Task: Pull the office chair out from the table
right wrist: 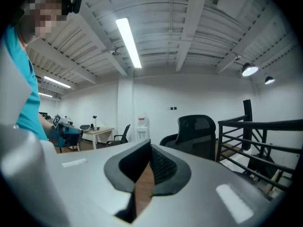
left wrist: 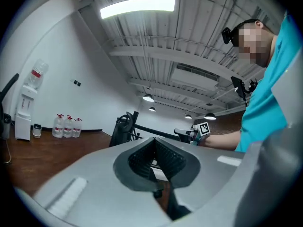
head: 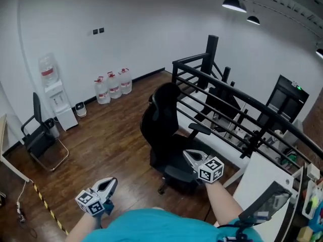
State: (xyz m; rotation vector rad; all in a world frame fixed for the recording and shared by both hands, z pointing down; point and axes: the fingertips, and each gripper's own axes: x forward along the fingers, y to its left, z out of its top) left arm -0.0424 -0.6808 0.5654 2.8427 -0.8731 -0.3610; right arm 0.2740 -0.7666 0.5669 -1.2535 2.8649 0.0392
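The black office chair (head: 164,130) stands on the wood floor in the head view, its back toward the far wall, beside the black railing (head: 227,102). The white table (head: 260,178) lies to its right. My right gripper (head: 188,156) hovers over the chair's near side by the seat and armrest; its jaws are shut with nothing between them. In the right gripper view the chair (right wrist: 196,131) stands ahead, apart from the right gripper's (right wrist: 150,148) tips. My left gripper (head: 111,183) is low at the left, away from the chair, and in its own view this left gripper (left wrist: 154,143) is shut and empty.
Three water jugs (head: 112,86) and a water dispenser (head: 53,92) stand along the far wall. A black visitor chair (head: 38,135) sits at the left. Yellow-black tape (head: 45,205) runs on the floor. A dark screen (head: 290,100) stands beyond the railing.
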